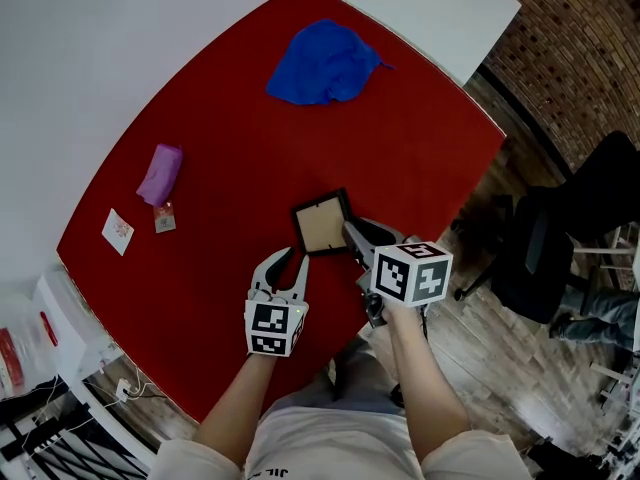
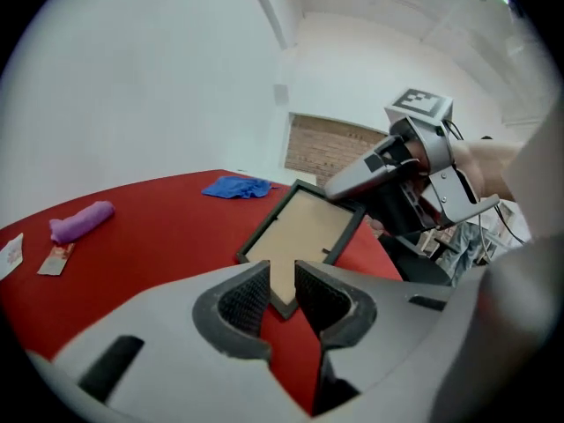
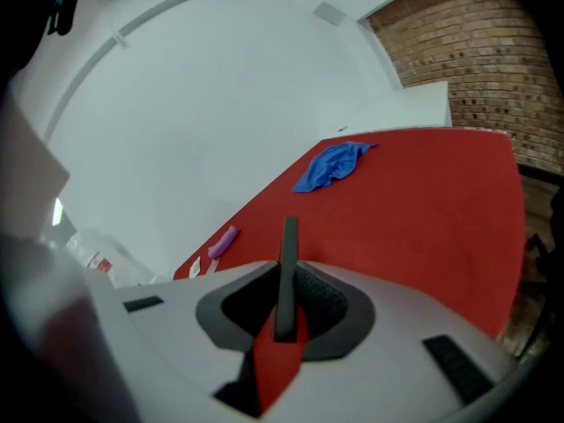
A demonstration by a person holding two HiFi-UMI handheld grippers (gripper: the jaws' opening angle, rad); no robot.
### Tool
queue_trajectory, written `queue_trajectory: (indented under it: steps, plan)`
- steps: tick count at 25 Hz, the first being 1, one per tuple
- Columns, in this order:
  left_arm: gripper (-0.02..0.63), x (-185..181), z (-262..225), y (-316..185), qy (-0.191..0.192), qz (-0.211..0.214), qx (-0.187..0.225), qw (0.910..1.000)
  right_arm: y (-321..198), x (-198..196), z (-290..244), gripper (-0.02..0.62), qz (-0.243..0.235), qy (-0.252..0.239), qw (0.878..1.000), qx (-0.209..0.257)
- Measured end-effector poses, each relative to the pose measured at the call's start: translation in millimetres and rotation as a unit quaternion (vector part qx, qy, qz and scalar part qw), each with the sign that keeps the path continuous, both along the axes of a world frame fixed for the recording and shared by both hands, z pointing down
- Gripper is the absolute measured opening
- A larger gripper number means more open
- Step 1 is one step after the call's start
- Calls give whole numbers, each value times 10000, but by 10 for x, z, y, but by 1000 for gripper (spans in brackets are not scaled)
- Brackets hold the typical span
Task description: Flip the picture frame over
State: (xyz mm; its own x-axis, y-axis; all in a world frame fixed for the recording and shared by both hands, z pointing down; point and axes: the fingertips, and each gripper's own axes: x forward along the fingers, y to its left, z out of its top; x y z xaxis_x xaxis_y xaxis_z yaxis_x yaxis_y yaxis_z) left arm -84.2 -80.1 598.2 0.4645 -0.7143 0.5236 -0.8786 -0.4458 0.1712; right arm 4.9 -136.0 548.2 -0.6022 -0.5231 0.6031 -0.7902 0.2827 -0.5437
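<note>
Here the right gripper (image 1: 352, 231) clamps the frame (image 1: 322, 222) by its edge on the red surface (image 1: 230, 138). The left gripper (image 1: 297, 257) is empty, its jaws apart, with its tips at the frame's near corner.

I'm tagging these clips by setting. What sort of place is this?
Probably an indoor office or studio room: a table under a red cover, a brick wall beside it, and a black office chair on a wood-plank floor.
</note>
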Motion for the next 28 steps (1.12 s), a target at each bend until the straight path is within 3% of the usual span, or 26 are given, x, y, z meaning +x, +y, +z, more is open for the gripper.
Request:
queue_trajectory:
  steps: [8, 16, 28]
  plan:
    - [84, 63, 310, -199, -171, -27, -474, 9987, -52, 307, 340, 66, 46, 813, 9967, 5]
    - [27, 126, 455, -230, -475, -75, -696, 9964, 13, 477, 800, 51, -240, 1939, 9807, 31]
    - [17, 159, 526, -211, -680, -2, -665, 9955, 9, 510, 1047, 46, -383, 2440, 9690, -27]
